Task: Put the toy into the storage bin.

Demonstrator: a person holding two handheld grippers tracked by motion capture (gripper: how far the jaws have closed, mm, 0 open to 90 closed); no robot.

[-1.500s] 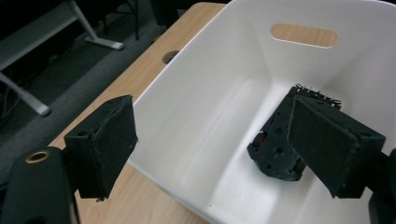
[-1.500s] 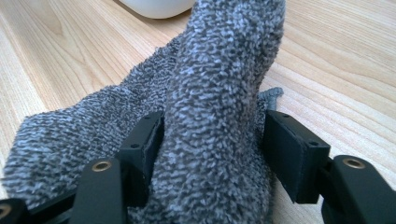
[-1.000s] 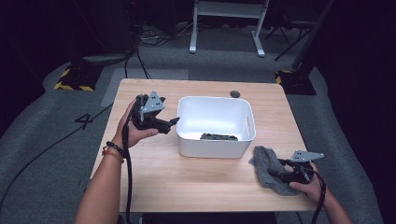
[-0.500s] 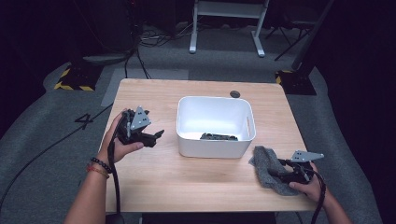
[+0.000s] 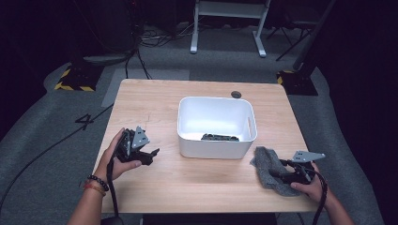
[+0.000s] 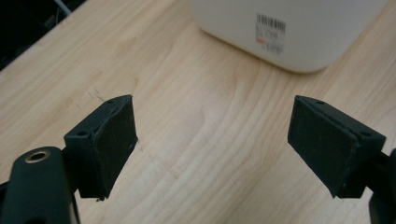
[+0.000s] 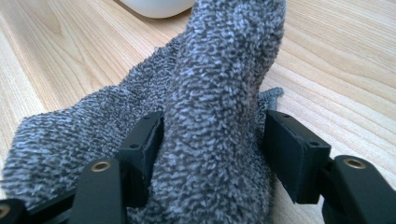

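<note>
A grey fuzzy cloth (image 5: 264, 161) lies bunched on the wooden table (image 5: 197, 187), at the near right of a white bin (image 5: 216, 151). My right gripper (image 5: 278, 169) is shut on a raised fold of it. In the right gripper view the cloth (image 7: 219, 84) bulges between both pads (image 7: 142, 149). My left gripper (image 5: 151, 154) hovers low over the table left of the bin. Its jaws stand open with only bare wood between them in the left gripper view (image 6: 212, 140). A small dark thing (image 5: 218, 137) lies inside the bin.
The bin (image 6: 289, 32) has a barcode label on its wall and stands mid-table. A dark round spot (image 5: 236, 94) marks the table behind it. Cables trail from both grippers over the near edge. Dark floor surrounds the table.
My left gripper has come down and toward the near left, away from the bin's left wall. The right gripper and the cloth have stayed put.
</note>
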